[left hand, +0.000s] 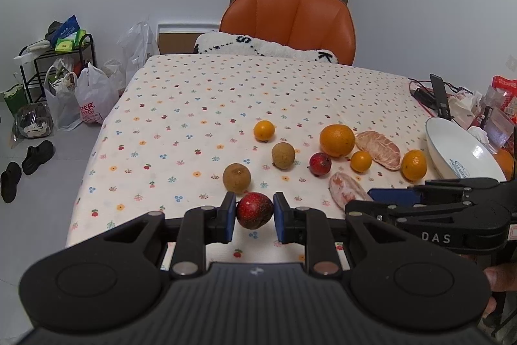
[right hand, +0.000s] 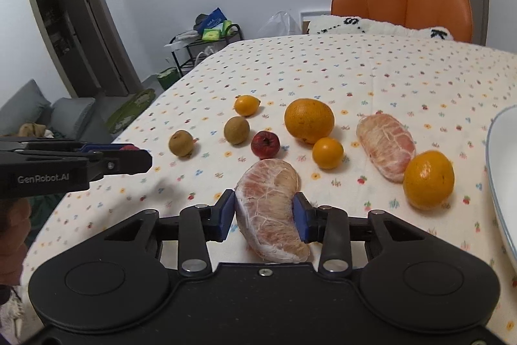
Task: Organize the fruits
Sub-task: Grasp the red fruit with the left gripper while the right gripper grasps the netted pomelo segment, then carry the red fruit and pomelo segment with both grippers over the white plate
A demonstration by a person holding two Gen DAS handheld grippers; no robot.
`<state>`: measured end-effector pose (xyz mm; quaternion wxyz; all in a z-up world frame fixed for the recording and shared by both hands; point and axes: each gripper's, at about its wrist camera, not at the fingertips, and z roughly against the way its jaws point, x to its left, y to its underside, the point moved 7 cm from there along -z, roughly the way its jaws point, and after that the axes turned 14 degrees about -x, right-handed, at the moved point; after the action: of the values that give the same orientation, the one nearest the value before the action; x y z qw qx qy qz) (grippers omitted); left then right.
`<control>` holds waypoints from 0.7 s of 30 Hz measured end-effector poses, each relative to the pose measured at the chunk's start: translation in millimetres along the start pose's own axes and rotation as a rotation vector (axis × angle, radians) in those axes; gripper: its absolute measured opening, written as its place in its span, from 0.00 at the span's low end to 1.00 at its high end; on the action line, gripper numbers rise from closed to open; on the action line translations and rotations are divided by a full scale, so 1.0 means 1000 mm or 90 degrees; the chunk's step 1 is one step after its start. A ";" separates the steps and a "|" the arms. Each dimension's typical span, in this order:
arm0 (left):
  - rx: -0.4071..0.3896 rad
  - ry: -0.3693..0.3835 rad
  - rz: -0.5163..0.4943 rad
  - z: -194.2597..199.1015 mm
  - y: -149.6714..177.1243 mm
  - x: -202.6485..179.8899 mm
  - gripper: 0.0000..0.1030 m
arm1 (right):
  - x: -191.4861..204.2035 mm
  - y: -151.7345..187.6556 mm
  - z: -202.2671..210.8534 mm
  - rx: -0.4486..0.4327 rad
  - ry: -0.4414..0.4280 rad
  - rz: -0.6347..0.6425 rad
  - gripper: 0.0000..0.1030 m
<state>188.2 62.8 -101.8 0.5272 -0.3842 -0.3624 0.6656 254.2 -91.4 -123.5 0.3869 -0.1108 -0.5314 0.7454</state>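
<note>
Left wrist view: the left gripper (left hand: pixel 254 217) clamps a small round red fruit (left hand: pixel 254 214) between its blue pads, near the front edge of the flower-print tablecloth (left hand: pixel 194 105). A white ceramic bowl (left hand: pixel 458 151) sits far right.

Right wrist view: the right gripper (right hand: pixel 265 214) pinches a peeled pink pomelo segment (right hand: pixel 269 209) — oranges and brown fruits lie beyond it.

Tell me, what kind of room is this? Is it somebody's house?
Most likely a room in someone's home. A table with a flowered tablecloth holds the fruit, an orange chair stands behind it, and shopping bags and shoes lie on the floor.
</note>
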 end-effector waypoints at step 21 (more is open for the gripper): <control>-0.032 0.045 -0.023 -0.004 -0.019 -0.044 0.22 | -0.029 -0.021 0.058 -0.064 0.035 -0.007 0.35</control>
<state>206.6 23.0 -81.5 0.5417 -0.4143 -0.3669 0.6327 250.0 -150.1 -88.7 0.3994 -0.1475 -0.5579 0.7123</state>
